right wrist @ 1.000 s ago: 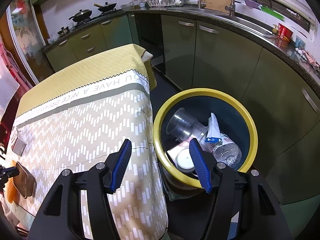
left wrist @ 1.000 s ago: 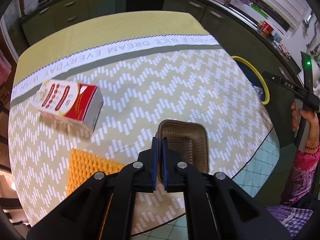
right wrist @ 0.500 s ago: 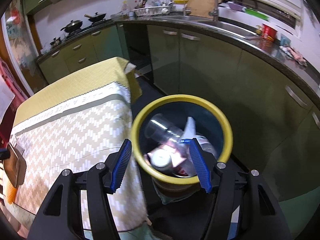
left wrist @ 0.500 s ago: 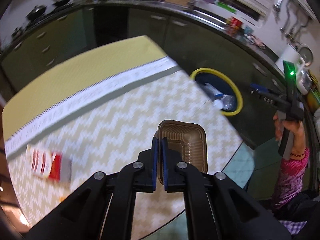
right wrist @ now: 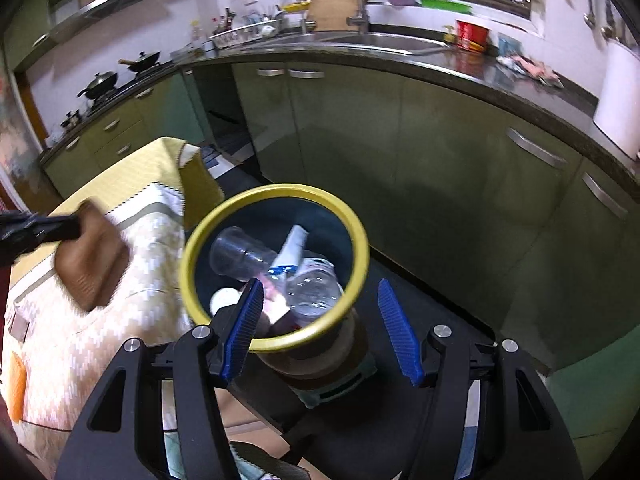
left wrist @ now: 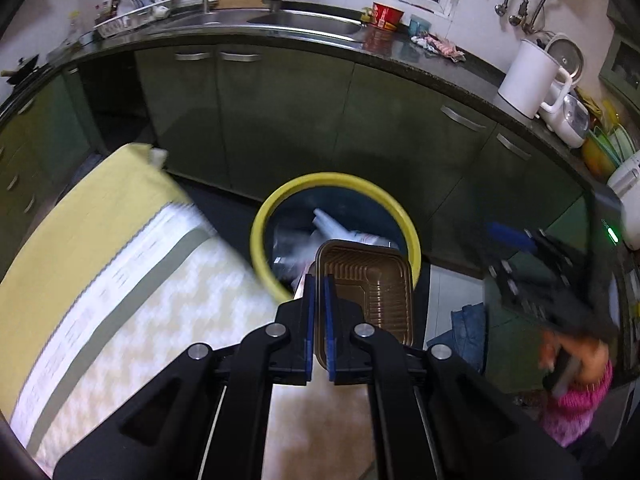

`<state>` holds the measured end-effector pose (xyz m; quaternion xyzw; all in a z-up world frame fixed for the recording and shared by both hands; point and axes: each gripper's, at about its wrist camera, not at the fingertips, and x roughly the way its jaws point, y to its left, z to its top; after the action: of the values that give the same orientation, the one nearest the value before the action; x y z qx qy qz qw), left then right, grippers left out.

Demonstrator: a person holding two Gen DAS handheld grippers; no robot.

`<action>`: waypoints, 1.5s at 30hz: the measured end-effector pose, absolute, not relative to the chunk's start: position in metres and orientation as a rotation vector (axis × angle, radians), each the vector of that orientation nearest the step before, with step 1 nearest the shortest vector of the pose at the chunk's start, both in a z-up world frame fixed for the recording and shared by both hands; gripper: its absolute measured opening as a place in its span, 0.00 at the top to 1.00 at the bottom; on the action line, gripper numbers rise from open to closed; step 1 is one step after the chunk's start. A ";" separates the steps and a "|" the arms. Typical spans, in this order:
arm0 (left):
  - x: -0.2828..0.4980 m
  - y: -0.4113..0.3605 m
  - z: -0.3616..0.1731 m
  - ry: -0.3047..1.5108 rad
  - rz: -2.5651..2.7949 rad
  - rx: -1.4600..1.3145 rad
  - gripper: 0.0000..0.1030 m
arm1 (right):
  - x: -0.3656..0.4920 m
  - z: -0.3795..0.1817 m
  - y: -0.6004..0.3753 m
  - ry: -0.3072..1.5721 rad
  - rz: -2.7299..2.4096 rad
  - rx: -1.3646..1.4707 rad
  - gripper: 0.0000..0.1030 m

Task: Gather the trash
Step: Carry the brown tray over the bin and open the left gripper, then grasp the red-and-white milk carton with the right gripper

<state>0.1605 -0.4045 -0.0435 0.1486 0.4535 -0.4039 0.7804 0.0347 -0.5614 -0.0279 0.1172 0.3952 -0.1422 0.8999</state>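
Observation:
My left gripper is shut on the rim of a brown plastic tray, held in the air at the near edge of the yellow-rimmed bin. In the right wrist view the same tray hangs blurred over the table corner, left of the bin. My right gripper stands open above the bin's near rim with nothing between its fingers. The bin holds a clear cup, a plastic bottle and other trash.
The table with the zigzag cloth lies to the left of the bin. Green kitchen cabinets and a dark counter with a sink curve behind it. A person's hand and pink sleeve hold the other gripper at right.
My left gripper has carried the brown tray off the table to the right, up to the bin. The right gripper has shifted so the bin sits more centred under it.

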 end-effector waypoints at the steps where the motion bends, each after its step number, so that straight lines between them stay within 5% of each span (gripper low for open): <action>1: 0.168 -0.420 -0.050 0.988 -0.874 0.328 0.96 | 0.033 -0.029 -0.566 0.819 -0.300 0.248 0.42; 7: 0.195 -0.473 -0.086 1.043 -0.868 0.347 0.92 | 0.027 -0.037 -0.586 0.830 -0.332 0.276 0.42; 10: 0.200 -0.485 -0.094 1.040 -0.852 0.347 0.46 | 0.025 -0.038 -0.590 0.835 -0.344 0.282 0.42; 11: 0.200 -0.484 -0.092 1.022 -0.841 0.342 0.42 | 0.024 -0.038 -0.591 0.835 -0.345 0.282 0.42; 16: 0.178 -0.449 -0.047 0.945 -0.882 0.276 0.42 | 0.026 -0.039 -0.590 0.836 -0.338 0.280 0.42; 24: 0.140 -0.328 0.006 0.859 -0.820 0.159 0.28 | 0.041 -0.047 -0.579 0.864 -0.317 0.266 0.42; 32: 0.116 -0.205 0.017 0.775 -0.608 0.064 0.09 | 0.058 -0.047 -0.549 0.898 -0.260 0.190 0.38; 45: 0.095 -0.031 -0.007 0.793 -0.274 -0.138 0.07 | 0.134 -0.025 -0.383 0.922 0.224 -0.079 0.33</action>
<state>0.0948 -0.0312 -0.0065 -0.0671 0.3846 -0.1330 0.9110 0.1343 -0.3834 -0.0250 -0.0379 0.4436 0.1079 0.8889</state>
